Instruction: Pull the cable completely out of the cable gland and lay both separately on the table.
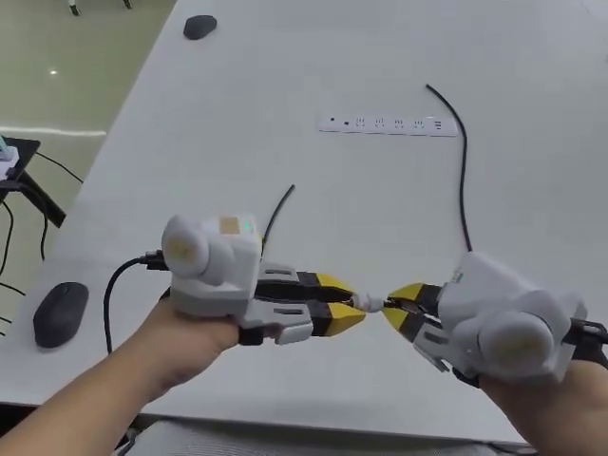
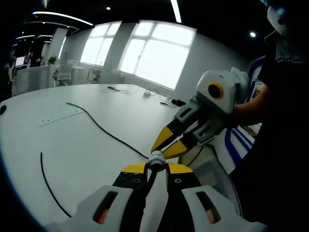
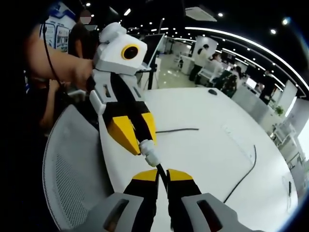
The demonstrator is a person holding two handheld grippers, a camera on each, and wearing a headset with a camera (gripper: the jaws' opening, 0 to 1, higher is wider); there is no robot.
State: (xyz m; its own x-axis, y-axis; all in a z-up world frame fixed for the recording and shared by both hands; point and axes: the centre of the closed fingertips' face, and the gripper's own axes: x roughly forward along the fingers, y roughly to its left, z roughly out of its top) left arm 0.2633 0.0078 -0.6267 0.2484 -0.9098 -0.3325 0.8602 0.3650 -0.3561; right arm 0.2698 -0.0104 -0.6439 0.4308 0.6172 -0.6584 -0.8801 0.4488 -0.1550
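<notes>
Both grippers meet tip to tip above the table's near edge. My left gripper (image 1: 356, 304) (image 2: 156, 168) is shut on a small white cable gland (image 1: 369, 304) (image 2: 156, 160) (image 3: 148, 152). A thin black cable (image 3: 163, 177) leaves the gland and runs between the yellow-tipped jaws of my right gripper (image 1: 391, 307) (image 3: 162, 173), which is shut on it. From the left gripper view, the right gripper (image 2: 158, 147) comes in from the right and points at the gland. Most of the cable is hidden by the jaws.
A short loose black cable piece (image 1: 278, 214) (image 2: 48, 186) (image 3: 176, 130) lies on the white table (image 1: 285, 114). Farther back is a white power strip (image 1: 388, 124) with a black cord (image 1: 463, 171). Two dark mice (image 1: 60, 313) (image 1: 199, 26) sit near the left edge. A mesh chair (image 3: 72, 183) is below the grippers.
</notes>
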